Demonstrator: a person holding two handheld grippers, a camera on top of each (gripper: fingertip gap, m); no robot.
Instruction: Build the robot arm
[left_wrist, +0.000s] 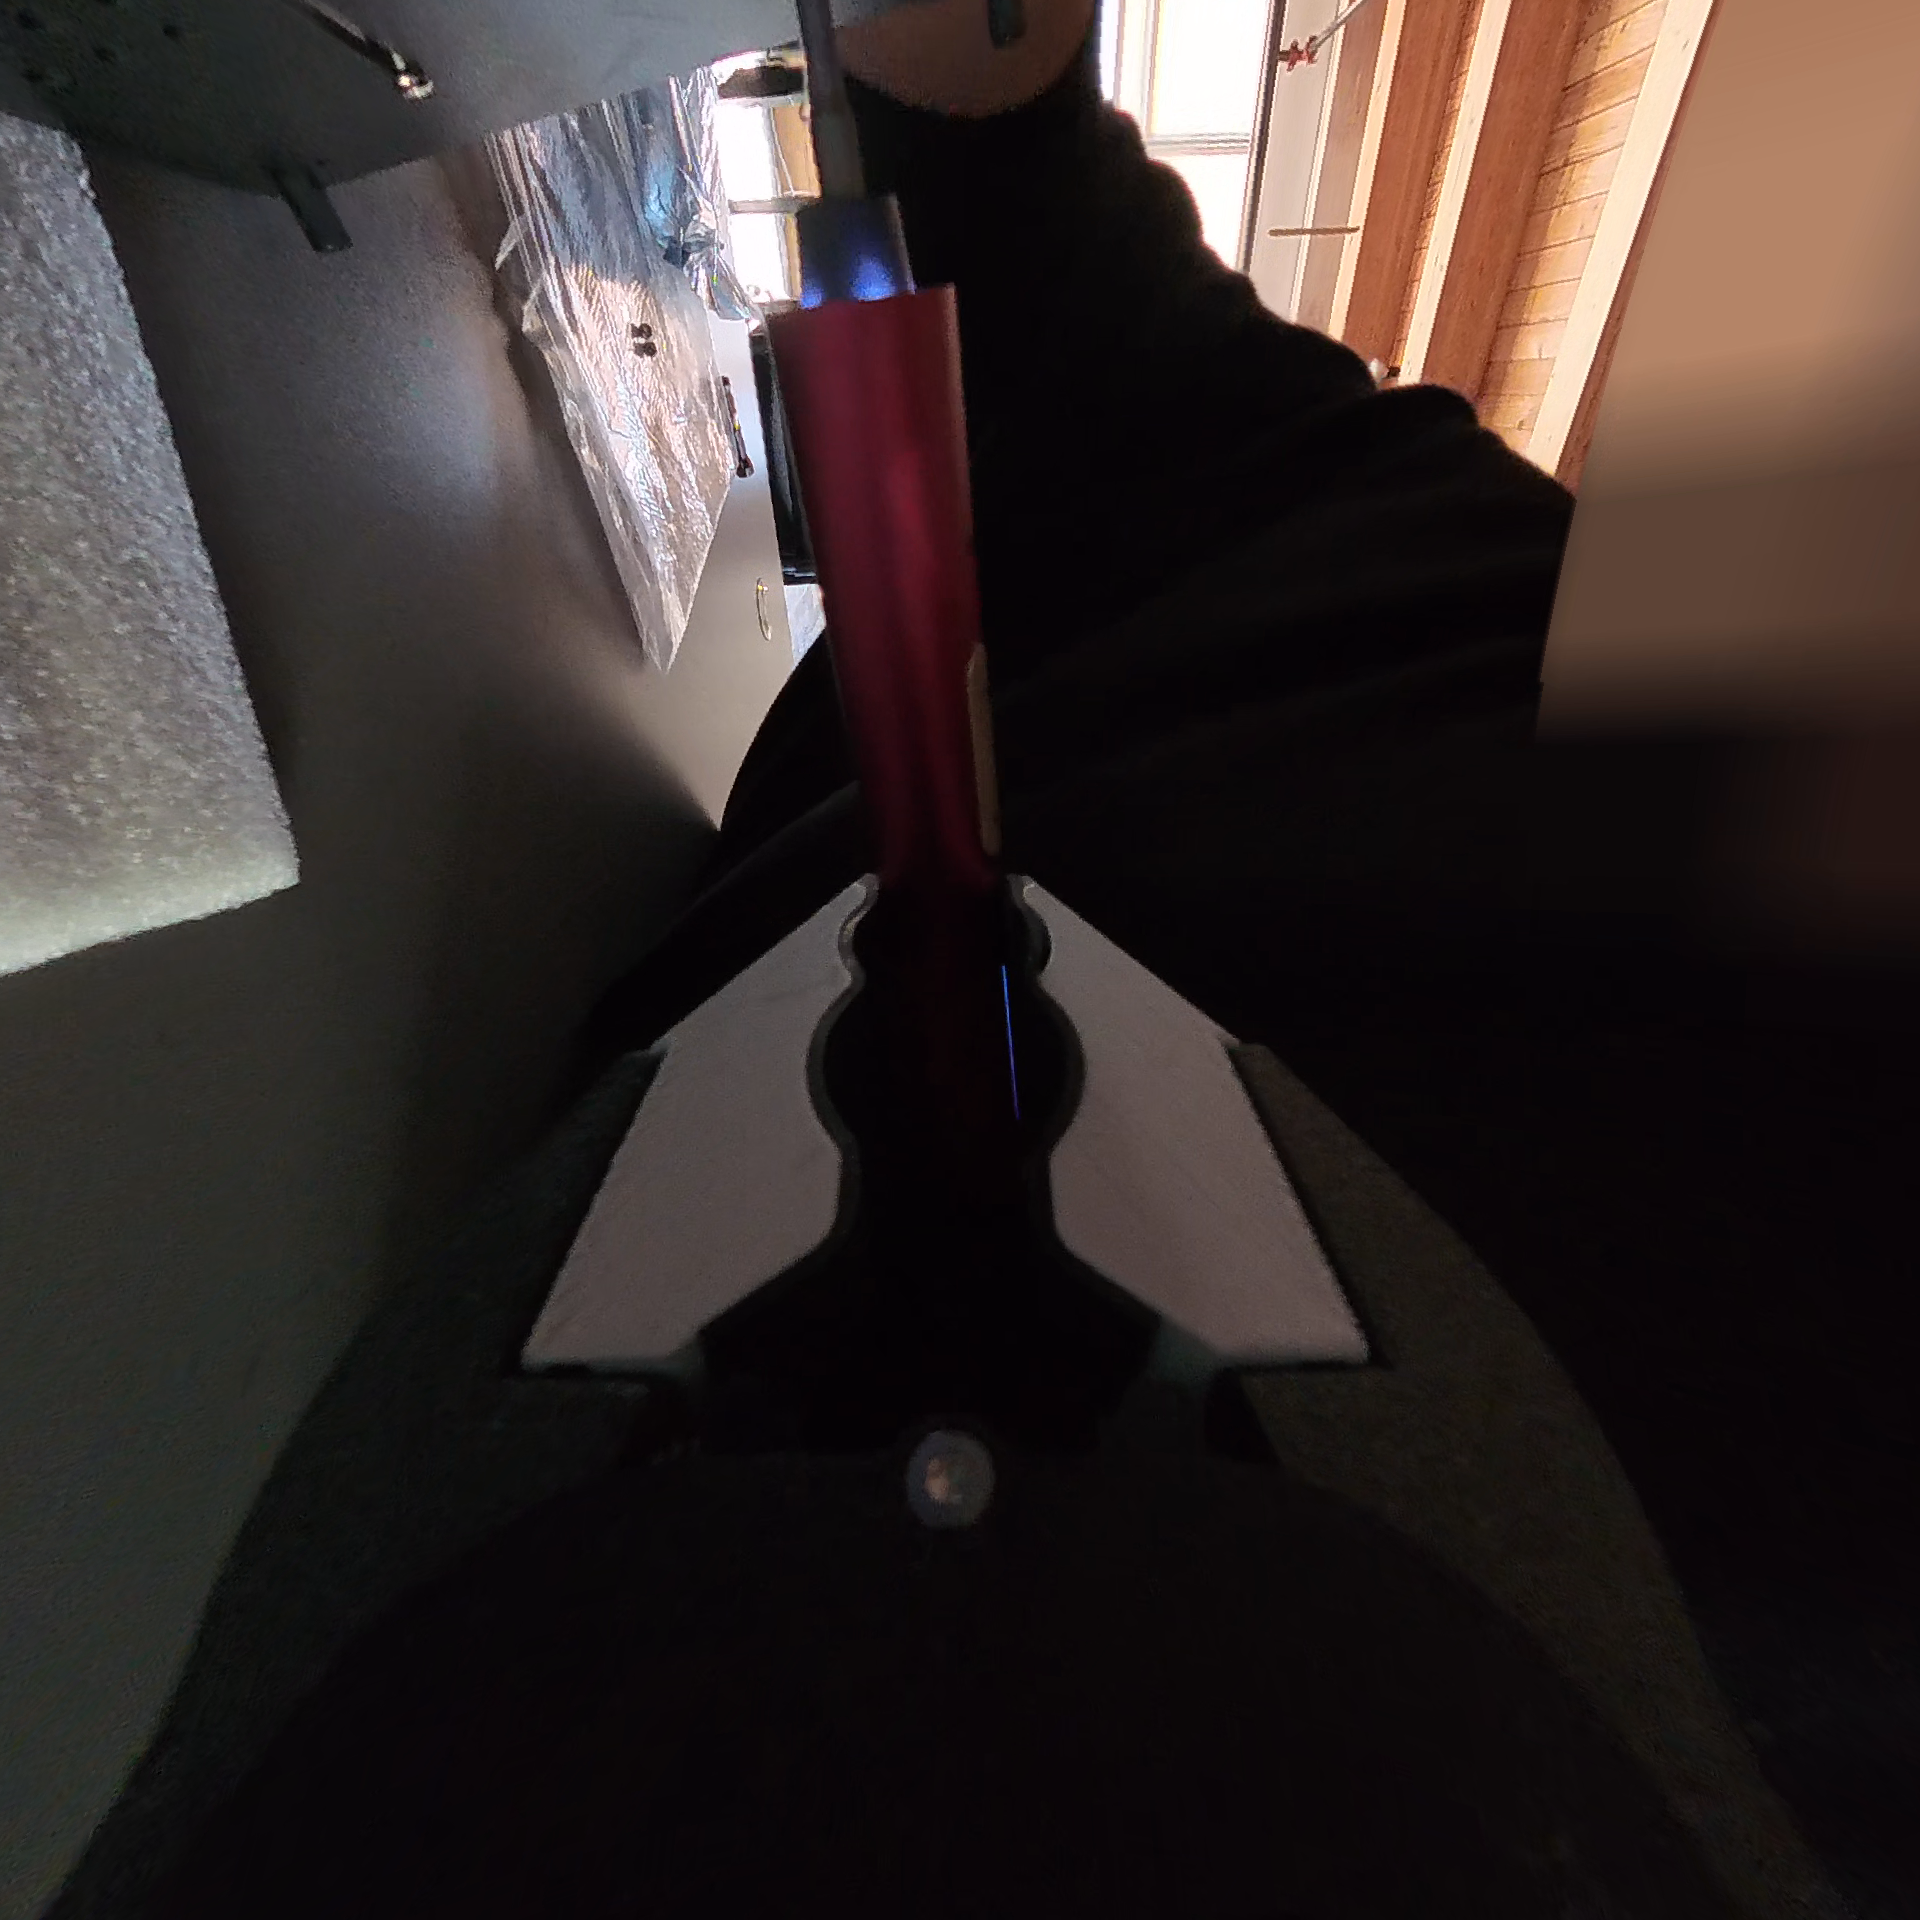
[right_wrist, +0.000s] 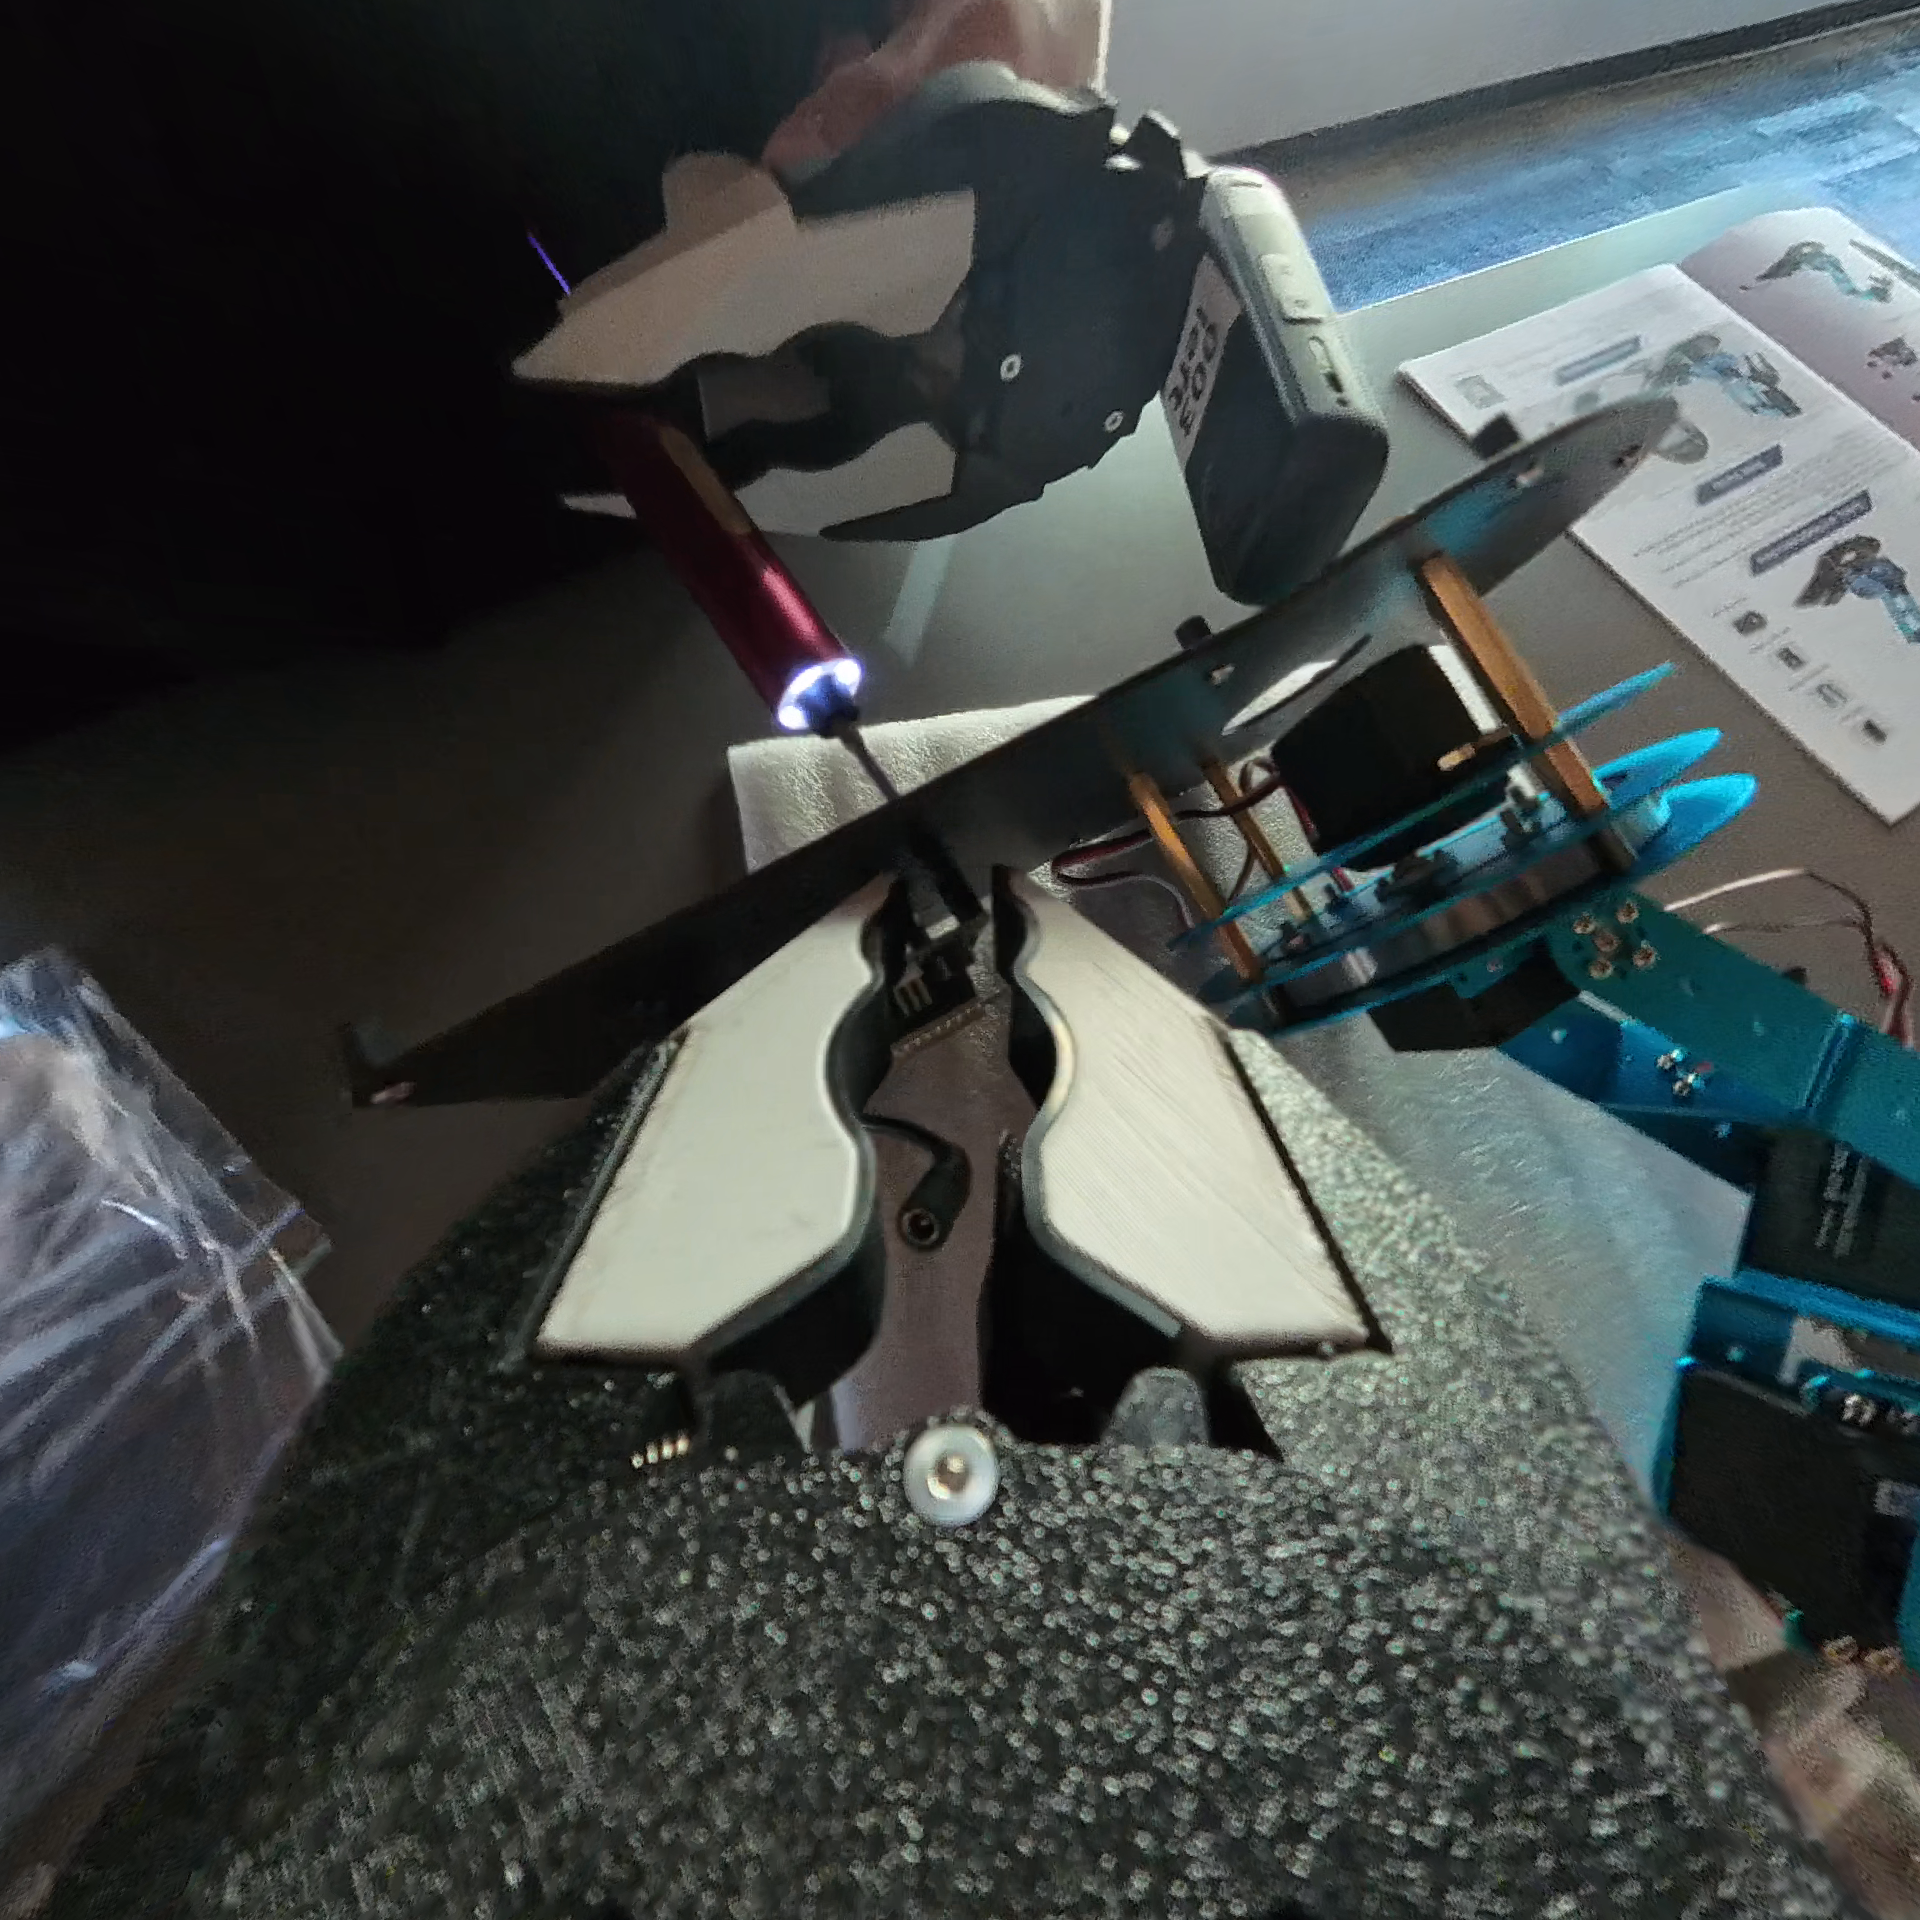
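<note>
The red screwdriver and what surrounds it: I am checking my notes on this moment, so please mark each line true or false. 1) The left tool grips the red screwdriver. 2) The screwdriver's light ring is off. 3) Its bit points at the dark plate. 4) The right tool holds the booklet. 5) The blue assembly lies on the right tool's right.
1) True: the left tool is shut on the red screwdriver.
2) False: the ring at its tip glows white.
3) True: the bit meets the dark plate.
4) False: the booklet lies flat on the table, apart from the right tool, whose fingers sit around a small board under the plate.
5) True: the blue assembly is there.
</note>
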